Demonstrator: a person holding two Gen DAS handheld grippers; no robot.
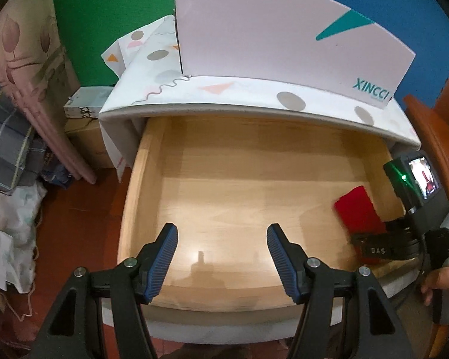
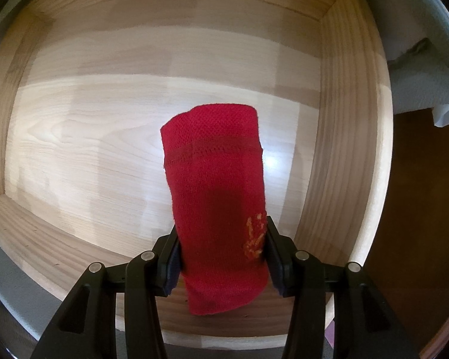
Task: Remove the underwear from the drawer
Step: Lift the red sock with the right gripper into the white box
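Inside the wooden drawer, right claw apparently grips folded red underwear; left claw hangs released.

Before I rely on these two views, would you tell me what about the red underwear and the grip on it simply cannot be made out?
- Left wrist view: the right gripper covers the near end of the red underwear; its fingertips are hidden.
- Right wrist view: the underwear hides the inner pad faces, so the contact is unseen.
- The yellow mark is too blurred to read.
- The left gripper is open and empty.
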